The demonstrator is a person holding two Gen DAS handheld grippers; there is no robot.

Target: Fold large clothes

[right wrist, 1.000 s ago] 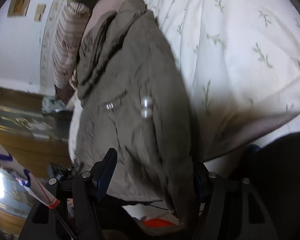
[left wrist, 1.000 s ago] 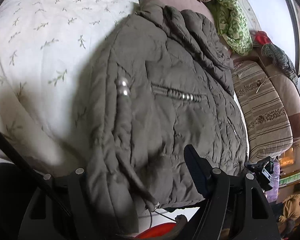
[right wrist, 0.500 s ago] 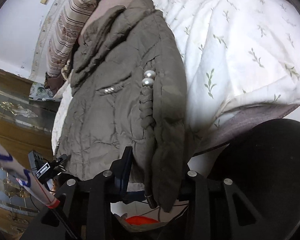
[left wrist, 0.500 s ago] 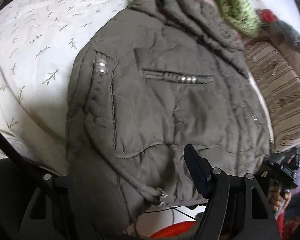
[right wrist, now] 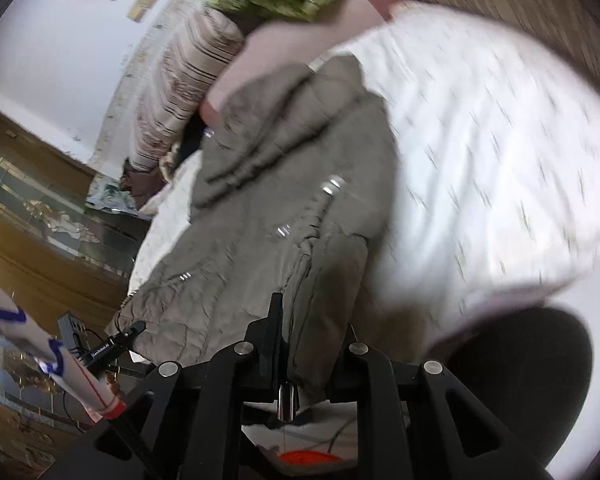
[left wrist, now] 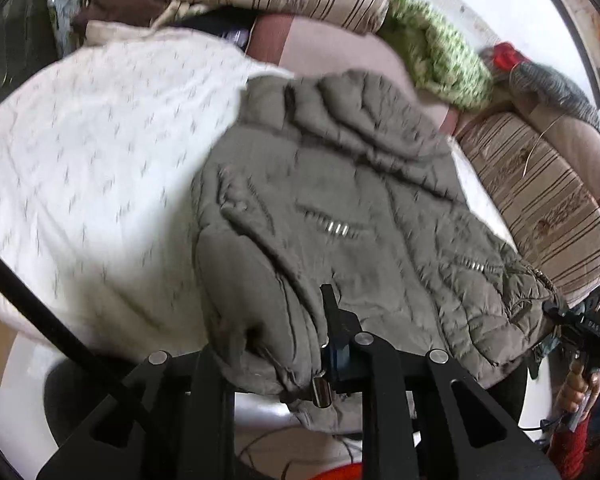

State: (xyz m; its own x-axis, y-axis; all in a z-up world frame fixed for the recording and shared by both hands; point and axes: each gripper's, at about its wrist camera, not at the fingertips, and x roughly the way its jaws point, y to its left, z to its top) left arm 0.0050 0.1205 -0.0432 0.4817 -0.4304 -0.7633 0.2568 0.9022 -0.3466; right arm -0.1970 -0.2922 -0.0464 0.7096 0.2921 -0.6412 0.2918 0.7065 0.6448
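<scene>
An olive-grey padded jacket [left wrist: 360, 208] lies front up on the white leaf-print bedspread [left wrist: 100, 160], collar at the far end. My left gripper [left wrist: 288, 340] is shut on the near hem at the jacket's left edge. Bunched fabric hides its left finger, and a metal cord end [left wrist: 322, 390] dangles below. In the right wrist view my right gripper [right wrist: 308, 340] is closing its jaws on a fold of the jacket [right wrist: 268, 200] hem, with the fabric pinched between them. Both hem corners hang lifted off the bed.
Striped cushions [left wrist: 540, 208] and a green knitted cloth [left wrist: 440, 52] line the far side of the bed. A wooden cabinet [right wrist: 28, 240] stands to the left in the right wrist view. An orange object [right wrist: 308, 458] lies on the floor below.
Both grippers went from open around the hem to closed on it and rose. The near end of the jacket has come up off the bed and bunched.
</scene>
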